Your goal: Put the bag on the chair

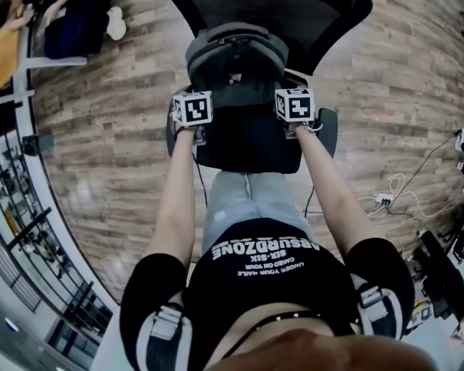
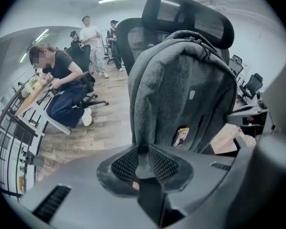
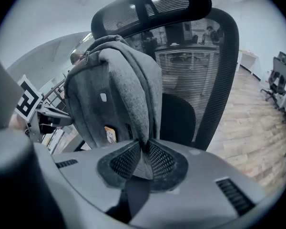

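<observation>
A grey backpack point(image 1: 233, 60) stands upright on the black office chair, against its mesh backrest point(image 1: 294, 6) and over the rear of the seat point(image 1: 247, 141). My left gripper point(image 1: 195, 103) is at the bag's left side and my right gripper point(image 1: 294, 99) at its right side. In the left gripper view the backpack point(image 2: 181, 89) fills the middle, and the left gripper point(image 2: 143, 159) is shut on a fold of its grey fabric. The right gripper point(image 3: 144, 159) likewise pinches a grey strip of the backpack point(image 3: 114, 94) in front of the backrest point(image 3: 200, 80). Whether the bag's weight rests on the seat is unclear.
A seated person point(image 2: 62, 85) works at a desk to the left, and other people point(image 2: 90, 37) stand further back. A power strip with cables point(image 1: 387, 201) lies on the wooden floor to the right. Other office chairs point(image 3: 279, 73) stand at the far right.
</observation>
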Tool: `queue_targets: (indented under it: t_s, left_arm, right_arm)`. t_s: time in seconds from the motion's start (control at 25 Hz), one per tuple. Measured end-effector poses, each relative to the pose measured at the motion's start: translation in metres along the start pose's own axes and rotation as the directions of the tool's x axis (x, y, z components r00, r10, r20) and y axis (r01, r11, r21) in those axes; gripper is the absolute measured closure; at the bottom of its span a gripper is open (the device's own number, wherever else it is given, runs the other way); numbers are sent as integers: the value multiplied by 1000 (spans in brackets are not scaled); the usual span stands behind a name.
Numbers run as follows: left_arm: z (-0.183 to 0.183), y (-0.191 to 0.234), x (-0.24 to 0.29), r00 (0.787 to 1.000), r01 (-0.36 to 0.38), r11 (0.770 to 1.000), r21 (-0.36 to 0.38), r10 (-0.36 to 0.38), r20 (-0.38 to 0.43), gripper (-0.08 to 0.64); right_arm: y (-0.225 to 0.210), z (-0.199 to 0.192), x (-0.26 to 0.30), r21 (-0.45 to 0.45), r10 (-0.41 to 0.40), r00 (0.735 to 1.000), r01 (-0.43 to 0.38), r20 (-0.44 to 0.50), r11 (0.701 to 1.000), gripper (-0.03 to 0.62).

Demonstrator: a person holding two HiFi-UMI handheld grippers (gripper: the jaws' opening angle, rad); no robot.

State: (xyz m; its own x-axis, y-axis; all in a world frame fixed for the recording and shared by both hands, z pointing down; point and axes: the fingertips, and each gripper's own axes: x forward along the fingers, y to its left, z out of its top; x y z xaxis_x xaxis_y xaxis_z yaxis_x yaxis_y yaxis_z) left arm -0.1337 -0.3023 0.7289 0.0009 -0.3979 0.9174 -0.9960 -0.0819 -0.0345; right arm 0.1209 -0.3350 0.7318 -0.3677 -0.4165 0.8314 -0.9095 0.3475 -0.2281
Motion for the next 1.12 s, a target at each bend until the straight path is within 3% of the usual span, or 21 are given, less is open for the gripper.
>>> queue_targets:
  t_s: [0.48, 0.72, 0.88, 1.0, 1.12]
  left_arm:
    - [1, 3, 11, 1000, -10, 998, 67, 8, 27, 485]
    - [12, 1, -2, 998, -54, 995, 85, 51, 44, 477]
    - [18, 3, -19, 995, -74, 992, 105, 66, 72, 474]
    - [27, 8, -42, 987, -106, 988, 115, 91, 130, 474]
    - [33, 0, -68, 979, -89, 989, 120, 65, 196, 474]
  right_arm:
    - [-4, -6, 15, 31, -56, 998, 56, 0, 998, 522]
    - [-5, 3, 1, 25, -65, 997, 64, 35, 998, 430]
    - [-4, 9, -17, 27, -72, 995, 70, 76, 997, 434]
    - [2, 12, -35, 30, -79, 991, 76, 107, 997, 482]
    - [8, 16, -60, 26, -78, 985, 75, 152, 997, 531]
